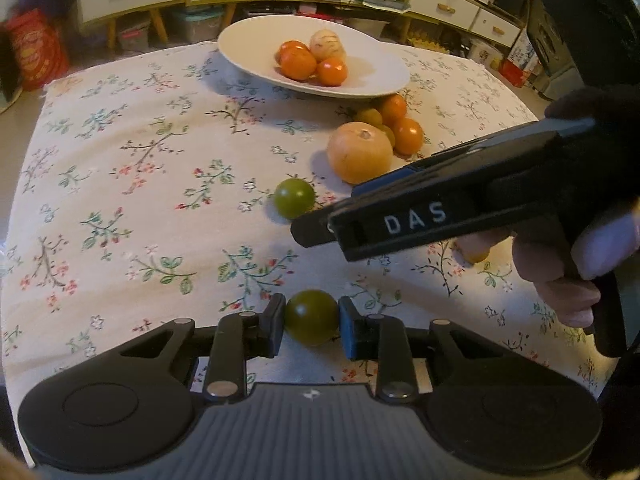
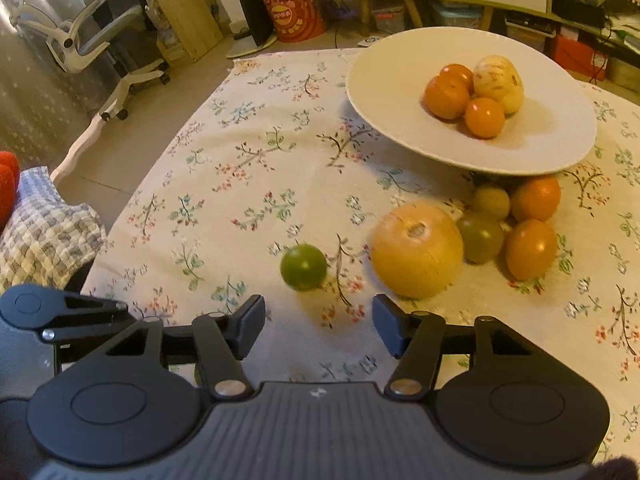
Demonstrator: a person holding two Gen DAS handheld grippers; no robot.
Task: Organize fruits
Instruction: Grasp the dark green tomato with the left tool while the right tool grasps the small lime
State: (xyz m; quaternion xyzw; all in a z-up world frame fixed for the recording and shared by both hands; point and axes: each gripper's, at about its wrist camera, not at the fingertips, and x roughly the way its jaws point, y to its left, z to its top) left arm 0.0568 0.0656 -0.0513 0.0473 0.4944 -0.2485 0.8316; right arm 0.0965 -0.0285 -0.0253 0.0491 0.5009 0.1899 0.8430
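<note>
The left gripper (image 1: pixel 311 317) has its jaws clenched on a green fruit (image 1: pixel 311 316). The right gripper (image 2: pixel 319 326) has its jaws released, near another green fruit (image 2: pixel 303 267) in front of the white plate (image 2: pixel 384 80).

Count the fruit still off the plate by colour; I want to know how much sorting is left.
Green fruit: 4
Orange fruit: 2
Large yellow-orange fruit: 1
Total: 7
Not counted: a yellowish thing, too hidden to tell.
</note>
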